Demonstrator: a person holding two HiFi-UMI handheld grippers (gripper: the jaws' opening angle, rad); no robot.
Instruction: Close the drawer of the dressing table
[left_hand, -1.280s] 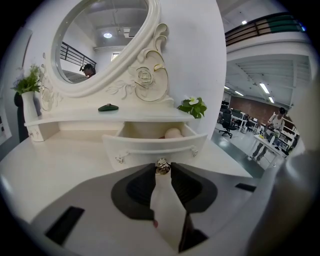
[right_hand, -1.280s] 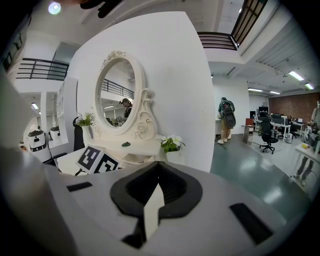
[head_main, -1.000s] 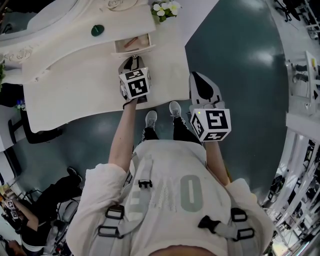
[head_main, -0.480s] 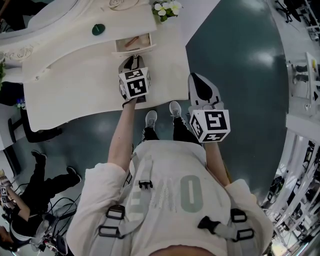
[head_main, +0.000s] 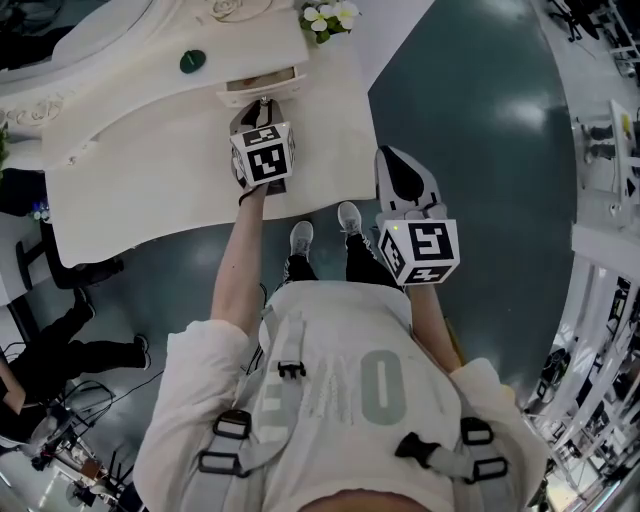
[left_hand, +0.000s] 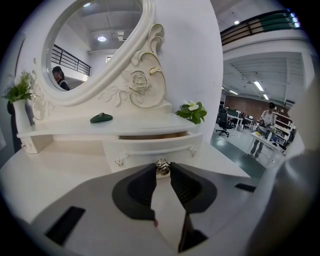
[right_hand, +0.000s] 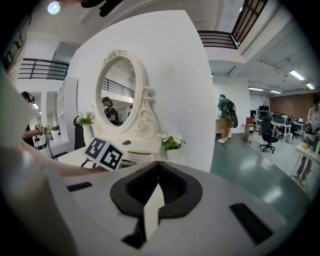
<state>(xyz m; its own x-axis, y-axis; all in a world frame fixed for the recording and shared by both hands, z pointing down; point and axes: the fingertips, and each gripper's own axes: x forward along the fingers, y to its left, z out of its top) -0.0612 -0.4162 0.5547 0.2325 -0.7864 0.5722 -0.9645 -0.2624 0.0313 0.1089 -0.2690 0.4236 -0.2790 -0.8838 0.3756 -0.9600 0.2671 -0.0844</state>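
Observation:
The white dressing table (head_main: 150, 170) has a small drawer (head_main: 262, 86) under its raised shelf, standing out only a little. In the left gripper view a thin dark gap shows above the drawer front (left_hand: 155, 147). My left gripper (head_main: 262, 107) reaches over the tabletop to the drawer. Its jaws (left_hand: 162, 169) are shut on the drawer's round metal knob (left_hand: 162, 166). My right gripper (head_main: 395, 162) hangs to the right of the table, over the green floor. It is shut (right_hand: 159, 184) with nothing in it.
A dark green object (head_main: 193, 61) lies on the shelf left of the drawer. White flowers (head_main: 332, 18) stand at the shelf's right end, an oval mirror (left_hand: 95, 45) rises behind. People and office chairs are off on the right floor.
My left gripper has moved toward the mirror with the knob in it, and the drawer has slid in, hiding the reddish item inside. The right gripper has kept still.

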